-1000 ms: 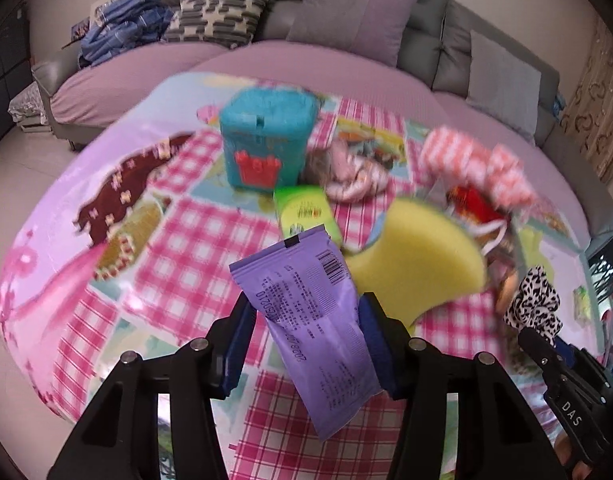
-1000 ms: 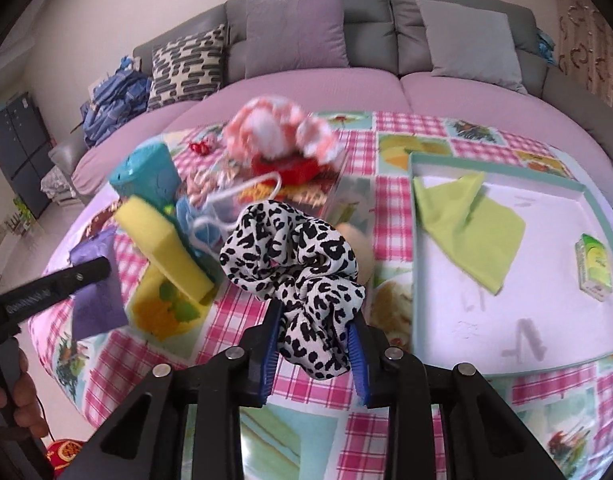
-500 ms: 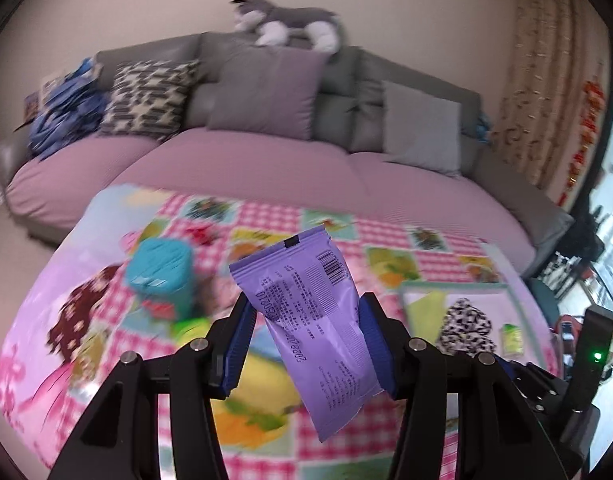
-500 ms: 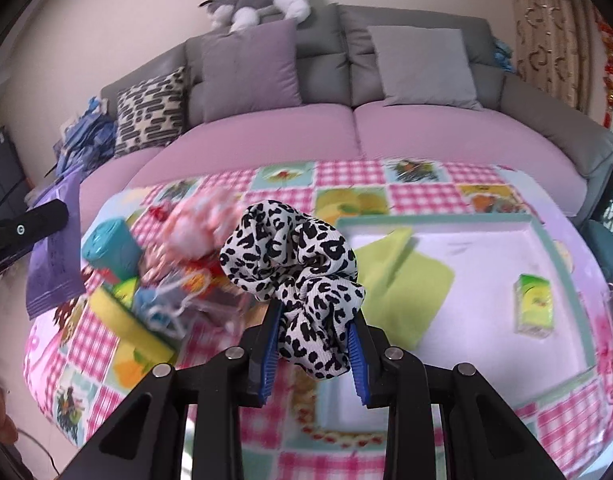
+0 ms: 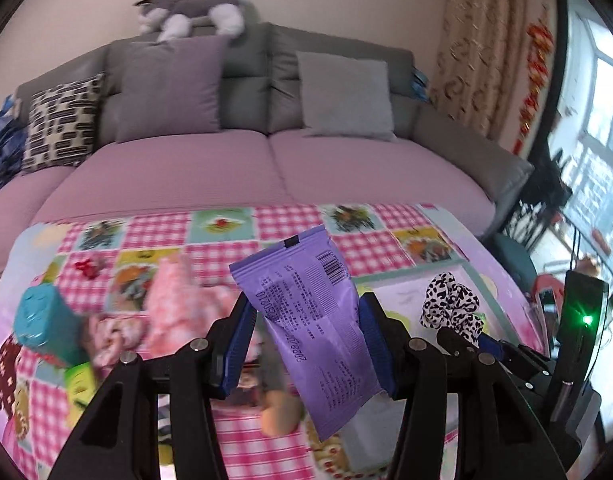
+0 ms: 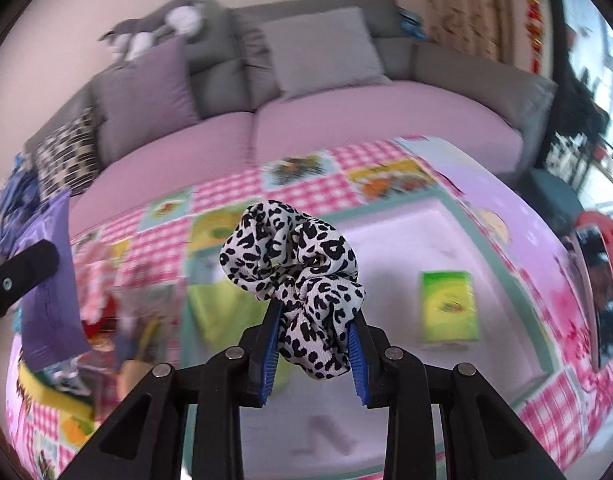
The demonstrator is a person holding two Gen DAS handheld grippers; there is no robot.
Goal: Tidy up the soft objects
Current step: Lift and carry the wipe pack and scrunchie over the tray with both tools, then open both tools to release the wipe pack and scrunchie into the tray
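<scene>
My left gripper (image 5: pixel 306 344) is shut on a purple tissue packet (image 5: pixel 314 320), held above the table's middle. My right gripper (image 6: pixel 312 344) is shut on a leopard-print scrunchie (image 6: pixel 294 276), held above the white tray (image 6: pixel 446 220). The scrunchie also shows in the left wrist view (image 5: pixel 450 308) at the right, and the packet in the right wrist view (image 6: pixel 50 280) at the left. In the tray lie a yellow-green cloth (image 6: pixel 222 312) and a small green tissue pack (image 6: pixel 448 304).
On the chequered tablecloth (image 5: pixel 226 240) to the left lie a teal box (image 5: pixel 42 324), pink fluffy items (image 5: pixel 170 304), a small green pack (image 5: pixel 80 380) and other loose objects. A grey sofa with purple seat (image 5: pixel 266 168) stands behind. A red object (image 6: pixel 602 288) is at the far right.
Both grippers have swung right with their loads, from over the heap of objects to over the tray side. The views now face the sofa more squarely.
</scene>
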